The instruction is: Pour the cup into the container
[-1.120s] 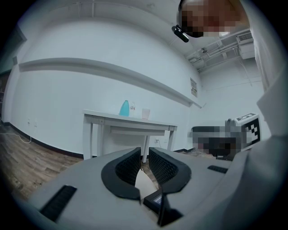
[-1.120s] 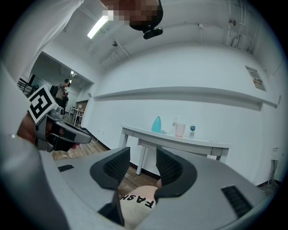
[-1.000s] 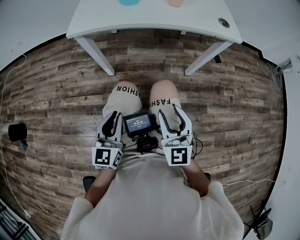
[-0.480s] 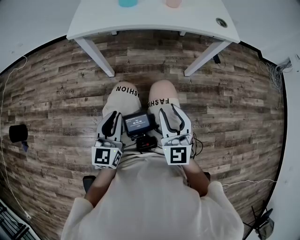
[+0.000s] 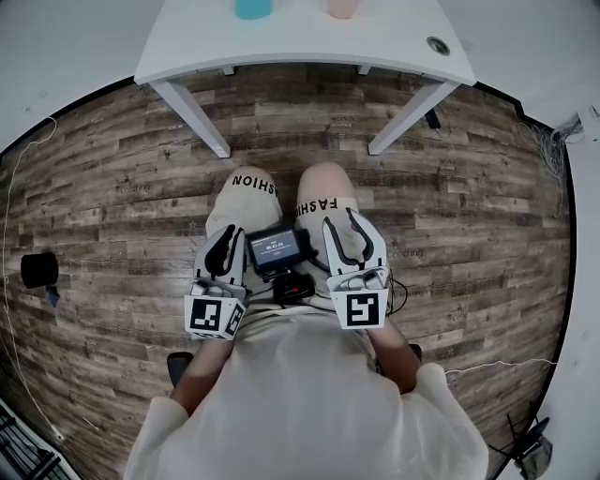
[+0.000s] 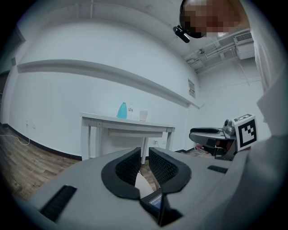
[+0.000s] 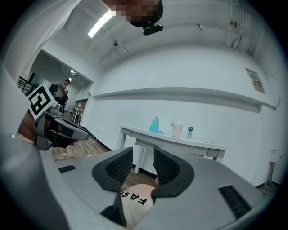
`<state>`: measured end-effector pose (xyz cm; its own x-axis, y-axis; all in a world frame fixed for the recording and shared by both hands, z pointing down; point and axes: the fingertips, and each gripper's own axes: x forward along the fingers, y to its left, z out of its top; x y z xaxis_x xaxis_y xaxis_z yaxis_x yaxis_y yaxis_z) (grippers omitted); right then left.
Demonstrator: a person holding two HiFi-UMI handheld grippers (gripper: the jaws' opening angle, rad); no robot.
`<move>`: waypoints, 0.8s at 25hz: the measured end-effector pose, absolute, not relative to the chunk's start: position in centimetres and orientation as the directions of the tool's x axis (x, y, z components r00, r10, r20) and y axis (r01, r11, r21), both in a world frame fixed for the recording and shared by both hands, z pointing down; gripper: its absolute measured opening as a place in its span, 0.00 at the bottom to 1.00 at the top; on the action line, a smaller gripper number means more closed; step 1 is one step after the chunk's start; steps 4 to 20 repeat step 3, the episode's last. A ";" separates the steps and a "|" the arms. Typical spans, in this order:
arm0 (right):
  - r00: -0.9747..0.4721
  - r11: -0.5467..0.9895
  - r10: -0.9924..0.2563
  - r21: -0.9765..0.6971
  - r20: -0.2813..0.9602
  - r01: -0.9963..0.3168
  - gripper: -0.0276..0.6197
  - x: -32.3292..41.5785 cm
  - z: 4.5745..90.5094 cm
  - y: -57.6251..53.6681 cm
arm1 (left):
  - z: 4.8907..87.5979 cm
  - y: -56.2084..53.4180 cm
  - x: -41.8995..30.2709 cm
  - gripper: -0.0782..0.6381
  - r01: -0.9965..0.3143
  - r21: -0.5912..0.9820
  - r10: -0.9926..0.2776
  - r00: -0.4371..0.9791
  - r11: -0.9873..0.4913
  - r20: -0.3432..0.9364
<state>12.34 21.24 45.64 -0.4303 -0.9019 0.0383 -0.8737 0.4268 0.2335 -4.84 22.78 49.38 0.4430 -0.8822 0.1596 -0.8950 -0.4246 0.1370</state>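
Jaws of left gripper [image 6: 144, 153] stand narrowly apart, empty; right gripper [image 7: 143, 155] just closed partway, apparently holding nothing

Lower centre, the right tool [image 7: 143, 155], jaws just narrowed, stands apart and empty; mid-frame, a white bench [image 7: 202, 142] carries a teal plastic container [image 7: 154, 125] and pink translucent cup [image 7: 177, 130].

Bare lab: white table [image 5: 300, 42], plank floor [image 5: 112, 187]

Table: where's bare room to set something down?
Free on the table: left end up to the teal bottle; front strip before both; right, between pink cup and cable hole. Crowded: back row around bottle and cup.
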 end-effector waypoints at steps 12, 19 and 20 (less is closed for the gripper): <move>-0.429 0.423 -0.903 0.219 0.021 -0.879 0.26 12.3 45.2 20.9 | 49.1 22.6 -5.0 0.20 -0.895 0.139 -0.883 0.442 -0.423 0.160; -0.429 0.423 -0.903 0.219 0.021 -0.879 0.26 12.3 45.2 20.9 | 49.1 22.6 -5.0 0.20 -0.895 0.139 -0.883 0.442 -0.423 0.160; -0.429 0.423 -0.903 0.219 0.021 -0.879 0.26 12.3 45.2 20.9 | 49.1 22.6 -5.0 0.20 -0.895 0.139 -0.883 0.442 -0.423 0.160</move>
